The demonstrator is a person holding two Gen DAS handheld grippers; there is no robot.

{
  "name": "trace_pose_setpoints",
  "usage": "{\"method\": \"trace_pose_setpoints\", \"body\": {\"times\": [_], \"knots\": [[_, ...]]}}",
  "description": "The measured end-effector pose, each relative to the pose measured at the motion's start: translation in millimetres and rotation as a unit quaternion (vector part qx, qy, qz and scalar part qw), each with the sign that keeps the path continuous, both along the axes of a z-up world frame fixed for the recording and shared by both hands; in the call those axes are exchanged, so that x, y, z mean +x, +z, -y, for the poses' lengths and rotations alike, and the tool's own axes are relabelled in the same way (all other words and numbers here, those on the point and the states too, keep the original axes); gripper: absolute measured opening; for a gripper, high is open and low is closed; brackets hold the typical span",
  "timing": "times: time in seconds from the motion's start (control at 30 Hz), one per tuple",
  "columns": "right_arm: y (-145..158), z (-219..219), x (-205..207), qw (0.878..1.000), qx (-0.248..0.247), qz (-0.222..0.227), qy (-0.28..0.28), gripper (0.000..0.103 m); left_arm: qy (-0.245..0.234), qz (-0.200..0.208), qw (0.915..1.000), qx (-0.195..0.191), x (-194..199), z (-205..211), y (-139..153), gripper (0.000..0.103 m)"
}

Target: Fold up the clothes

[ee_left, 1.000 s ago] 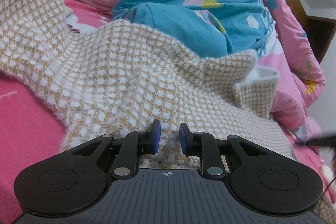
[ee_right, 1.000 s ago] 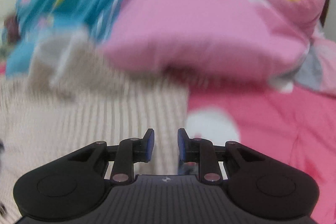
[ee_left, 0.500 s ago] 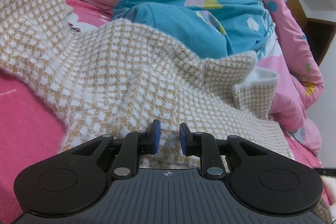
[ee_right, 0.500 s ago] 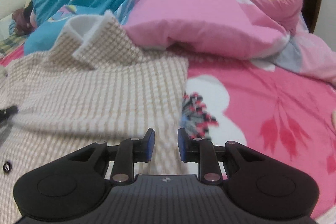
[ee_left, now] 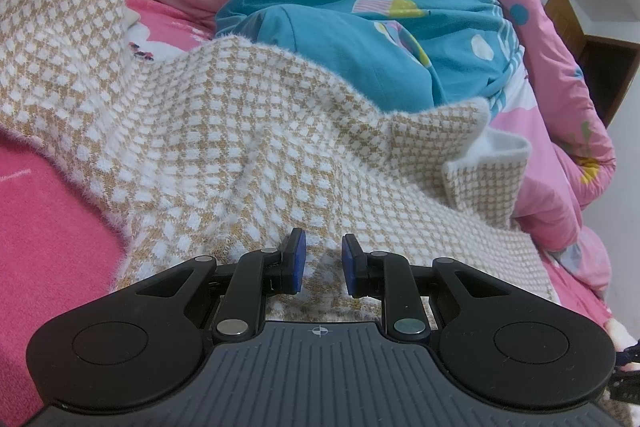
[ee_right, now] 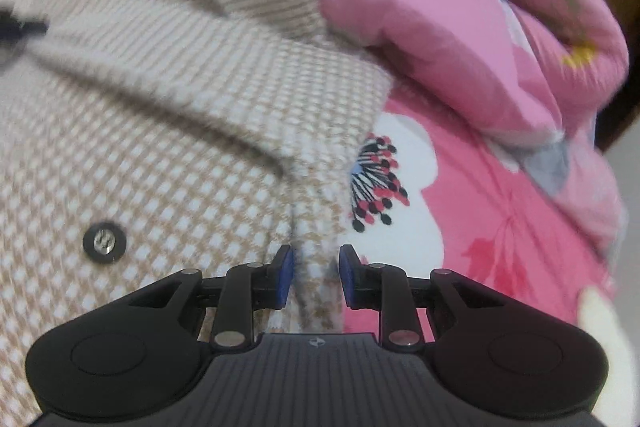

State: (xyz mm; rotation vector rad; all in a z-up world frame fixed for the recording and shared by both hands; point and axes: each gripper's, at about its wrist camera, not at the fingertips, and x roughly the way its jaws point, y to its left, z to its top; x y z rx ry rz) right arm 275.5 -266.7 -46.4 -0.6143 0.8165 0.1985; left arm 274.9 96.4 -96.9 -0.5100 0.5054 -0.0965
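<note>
One checked knit jacket on pink bed; its right side edge lies between right gripper pads, parted, ungripped; left gripper parted over cloth, grasping nothing

The checked jacket is fuzzy woven cloth with a hairy edge; its button, lower left, looks glossy with a metal centre. The pink sheet is smooth printed cotton-like cloth.

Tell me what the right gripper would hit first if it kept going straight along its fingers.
The right gripper would most likely meet the checked jacket first, at its side edge just ahead of the fingertips. The pink bedsheet lies right beside that edge; depth is hard to judge.
</note>
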Motion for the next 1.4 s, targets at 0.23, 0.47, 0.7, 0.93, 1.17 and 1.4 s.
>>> {"method": "trace_pose_setpoints", "body": {"times": [0.23,0.47,0.7,0.93,1.17,1.4], "knots": [[-2.9,-0.2,6.5,0.999,-0.017,0.045,-0.020,0.007,0.000,0.001,1.0000,-0.001,0.1,-0.9,-0.2,0.021],[19.7,19.8,-5.8,0.989,0.071,0.116,-0.067,0.006,0.018,0.033,0.9991,0.018,-13.6,2.7,12.8,0.021],[31.2,42.1,-6.6,0.976,0.171,0.099,-0.089,0.006,-0.111,0.140,0.9802,0.085,-56.8,67.1,66.8,0.024],[36.3,62.5,-11.7,0.960,0.251,0.090,-0.089,0.006,-0.368,0.041,0.9128,0.172,-29.4,237.0,41.1,0.023],[34.9,76.4,-14.4,0.950,0.292,0.088,-0.072,0.006,-0.358,0.026,0.9285,0.094,18.3,277.6,37.5,0.022],[25.4,86.9,-14.0,0.941,0.319,0.087,-0.076,0.006,-0.357,-0.010,0.9281,0.105,33.4,306.6,17.0,0.022]]}}
